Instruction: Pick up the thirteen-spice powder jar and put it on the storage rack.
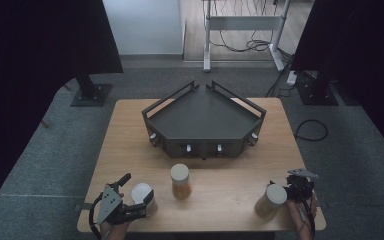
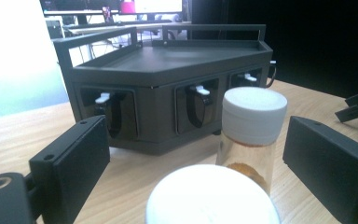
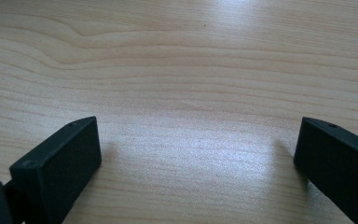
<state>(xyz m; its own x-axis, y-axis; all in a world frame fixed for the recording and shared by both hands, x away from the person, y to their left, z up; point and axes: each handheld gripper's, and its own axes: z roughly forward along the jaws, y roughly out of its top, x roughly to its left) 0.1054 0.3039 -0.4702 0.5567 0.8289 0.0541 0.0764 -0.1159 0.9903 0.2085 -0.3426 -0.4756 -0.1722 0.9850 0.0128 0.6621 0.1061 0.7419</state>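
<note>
left tongs gape around a white-lidded jar, right tongs gape over bare worktop; high view alone shows a jar beside them.

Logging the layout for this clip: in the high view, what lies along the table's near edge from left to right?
Left tool → white-lidded jar between its jaws → middle jar with amber contents → right jar → right tool.
</note>
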